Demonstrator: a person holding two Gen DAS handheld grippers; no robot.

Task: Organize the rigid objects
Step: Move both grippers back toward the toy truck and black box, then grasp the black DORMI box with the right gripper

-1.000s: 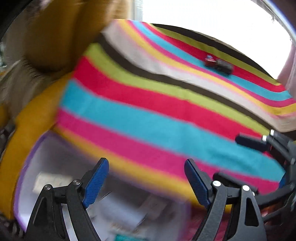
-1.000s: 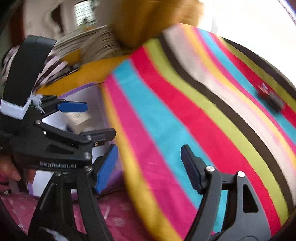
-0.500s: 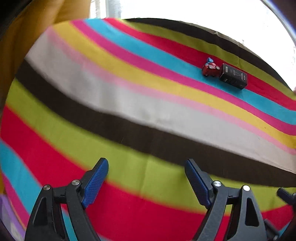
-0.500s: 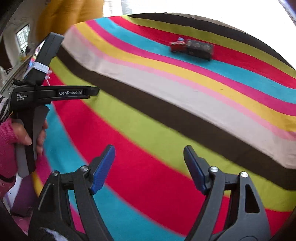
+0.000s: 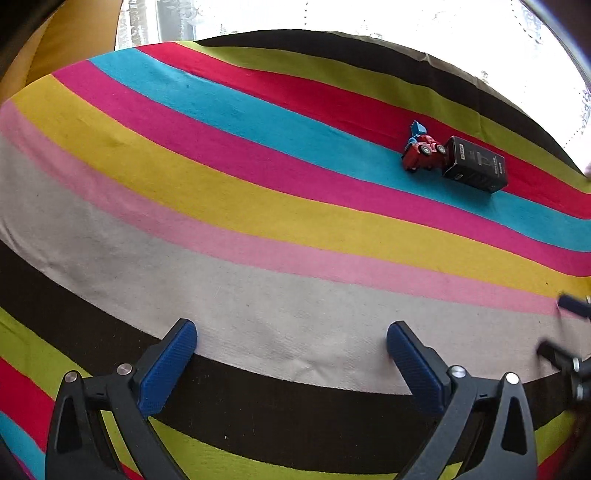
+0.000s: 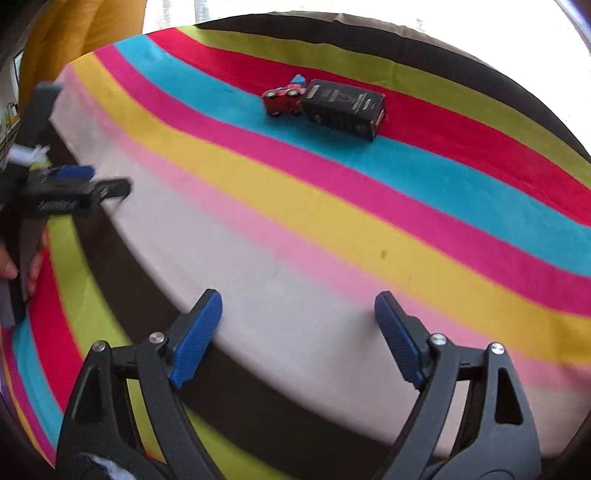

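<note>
A small red and blue toy truck [image 5: 421,151] lies on the striped cloth [image 5: 258,206], touching a black printed box [image 5: 474,168] on its right. The right wrist view shows the same toy truck [image 6: 282,99] and black box [image 6: 345,109] far ahead on the turquoise and red stripes. My left gripper [image 5: 291,341] hovers over the grey stripe, its jaws opening with nothing between them. My right gripper [image 6: 297,314] is also over the grey stripe, jaws opening and empty. Both stay well short of the two objects.
The striped cloth [image 6: 332,221] covers the whole surface. A yellow cushion or fabric [image 6: 81,33] rises at the far left. In the right wrist view the left gripper's body [image 6: 62,195] and a hand [image 6: 22,266] sit at the left edge. Bright window light lies beyond the far edge.
Both grippers swept away from a clear box at the cloth's left edge to over the striped cloth. The toy truck and black box now look nearer. Both pairs of jaws stand wider.
</note>
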